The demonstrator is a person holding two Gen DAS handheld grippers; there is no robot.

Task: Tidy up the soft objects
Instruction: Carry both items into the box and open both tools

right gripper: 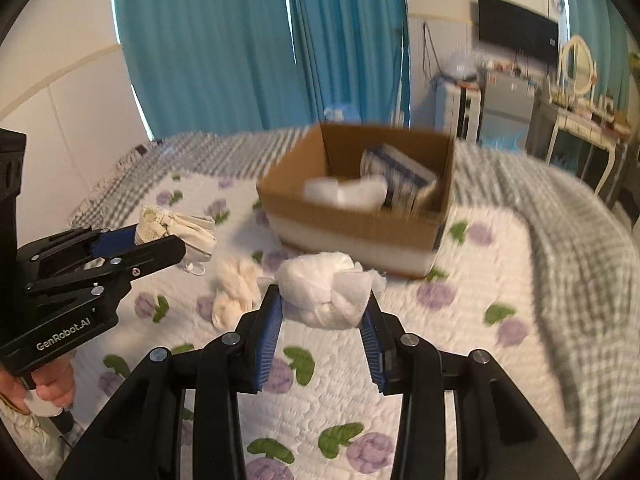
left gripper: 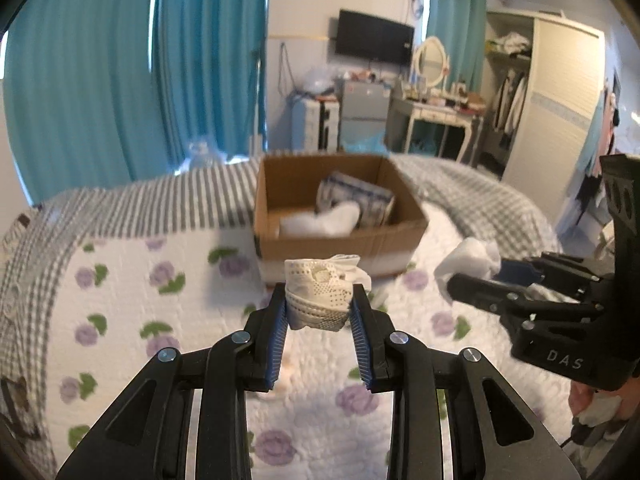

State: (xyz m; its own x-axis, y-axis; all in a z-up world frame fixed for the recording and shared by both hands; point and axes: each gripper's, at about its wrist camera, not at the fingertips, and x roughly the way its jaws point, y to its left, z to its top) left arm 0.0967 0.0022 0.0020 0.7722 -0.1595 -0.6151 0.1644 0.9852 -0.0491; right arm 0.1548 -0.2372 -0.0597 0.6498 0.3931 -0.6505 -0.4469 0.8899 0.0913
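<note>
The left gripper [left gripper: 320, 304] is clamped on a cream bundle [left gripper: 320, 294], a folded perforated knit pinched between the blue ribbed pads [left gripper: 278, 340]. The right gripper [right gripper: 324, 308] is clamped on a white wad [right gripper: 326, 294], a puffy, crinkled, thin fabric bunched into a rough ball. Both loads are held above the quilt [right gripper: 360, 380], clear of it.

Governing relation: the box [left gripper: 340, 236] lies straight ahead of both grippers, further up the bed, with its open top facing up. Its long axis runs roughly across the line of approach, so the near wall is the edge each load has to clear. From the left wrist view, the box sits almost dead centre beyond the cream bundle. From the right wrist view, it sits slightly right of centre beyond the white wad. Neither gripper appears clearly nearer; the two stand side by side, well apart.

Box contents: a white soft item [left gripper: 320, 220] near the front and a blue-and-white patterned pack [left gripper: 356, 198] leaning toward the back right corner.

The box is plain corrugated cardboard with a pale band along the base of its near wall. One more soft item, a twisted cream cloth [right gripper: 236, 288], lies on the quilt just left of the white wad. The quilt is stitched white cotton printed with purple flowers and green leaves.
</note>
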